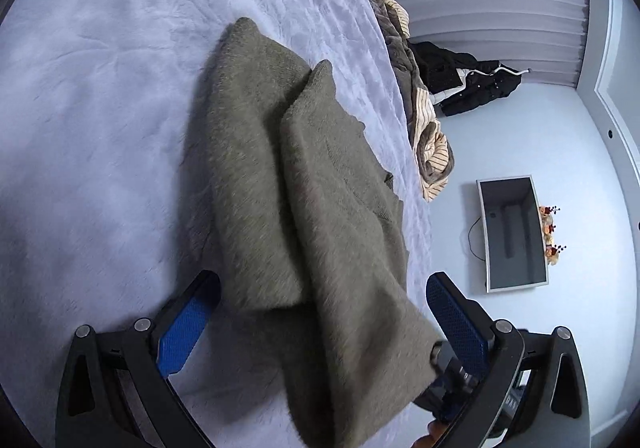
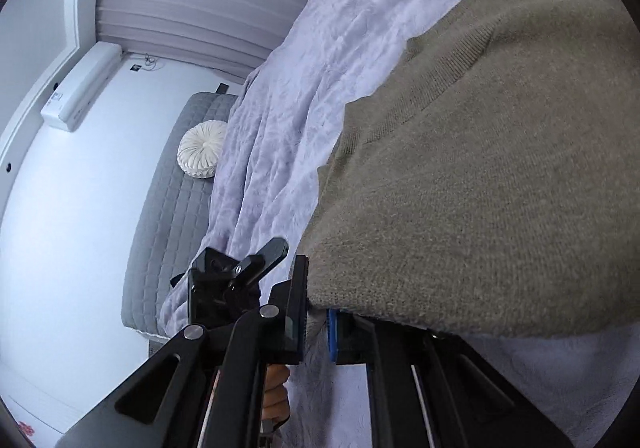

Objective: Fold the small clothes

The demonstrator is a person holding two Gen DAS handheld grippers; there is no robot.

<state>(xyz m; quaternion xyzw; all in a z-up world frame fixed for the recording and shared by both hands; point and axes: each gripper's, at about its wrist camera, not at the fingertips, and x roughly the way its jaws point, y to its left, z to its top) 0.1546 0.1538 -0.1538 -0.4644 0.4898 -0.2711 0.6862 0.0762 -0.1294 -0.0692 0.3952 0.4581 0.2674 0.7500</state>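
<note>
An olive-grey fuzzy sweater [image 1: 304,184] lies partly folded on the lavender bedspread [image 1: 100,108]. My left gripper [image 1: 322,280] is open wide. Its blue pads [image 1: 188,328] stand on either side of the sweater's near end and do not press it. In the right wrist view the same sweater [image 2: 500,176] fills the right half. My right gripper [image 2: 318,300] is shut on its near hem, with knit pinched between the jaws. A dark piece of the right gripper [image 1: 452,372] shows at the sweater's lower corner in the left wrist view.
A heap of brown and striped clothes [image 1: 416,120] lies at the bedspread's edge, with a black jacket [image 1: 468,84] beyond it. A flat screen [image 1: 516,232] stands against the white surface. A round white cushion [image 2: 202,154] sits on a grey quilted panel [image 2: 168,228].
</note>
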